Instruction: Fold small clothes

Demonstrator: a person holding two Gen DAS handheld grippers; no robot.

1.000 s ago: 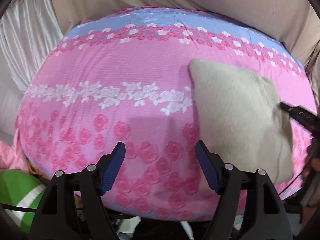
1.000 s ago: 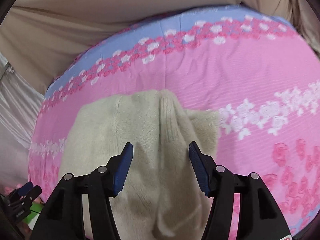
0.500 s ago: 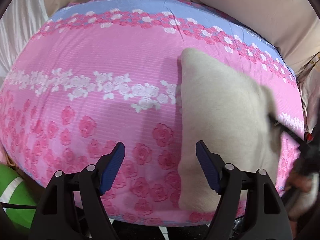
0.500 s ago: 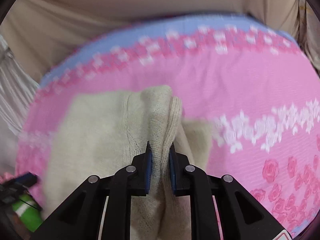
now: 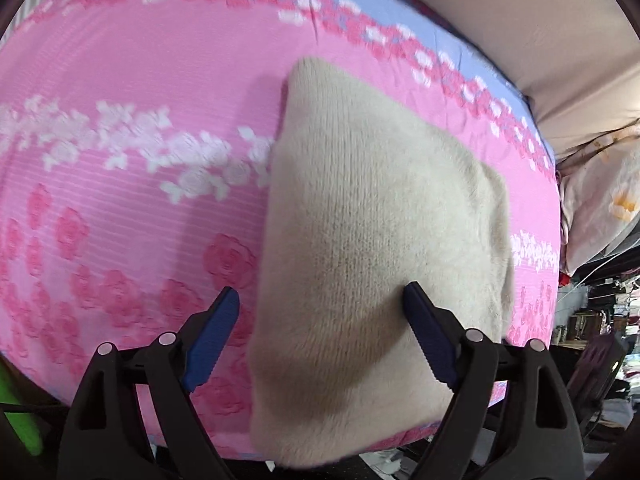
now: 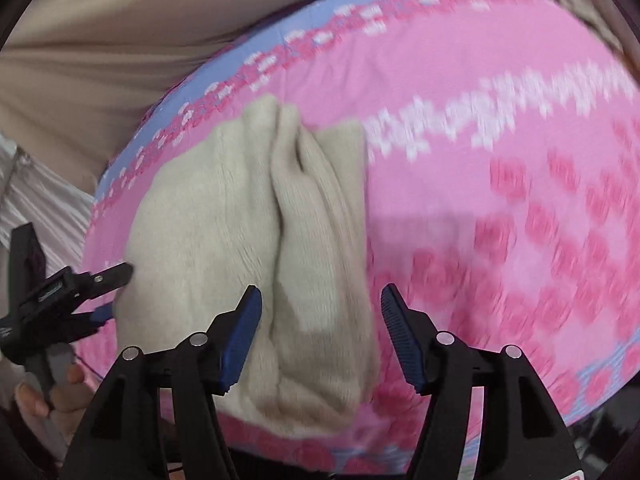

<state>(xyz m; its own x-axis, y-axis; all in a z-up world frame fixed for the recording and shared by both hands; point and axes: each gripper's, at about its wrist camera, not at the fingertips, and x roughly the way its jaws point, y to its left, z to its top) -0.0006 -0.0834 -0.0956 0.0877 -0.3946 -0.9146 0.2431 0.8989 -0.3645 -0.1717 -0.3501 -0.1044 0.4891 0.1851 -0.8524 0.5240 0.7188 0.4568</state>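
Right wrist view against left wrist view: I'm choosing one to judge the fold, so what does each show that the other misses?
Only the right wrist view shows the raised ridge bunched along the beige knit garment, and the left gripper at that garment's edge. Only the left wrist view shows the garment as a smooth surface, plus cluttered shelves at the far right. Both show the pink floral sheet beneath and open blue fingers in the foreground.
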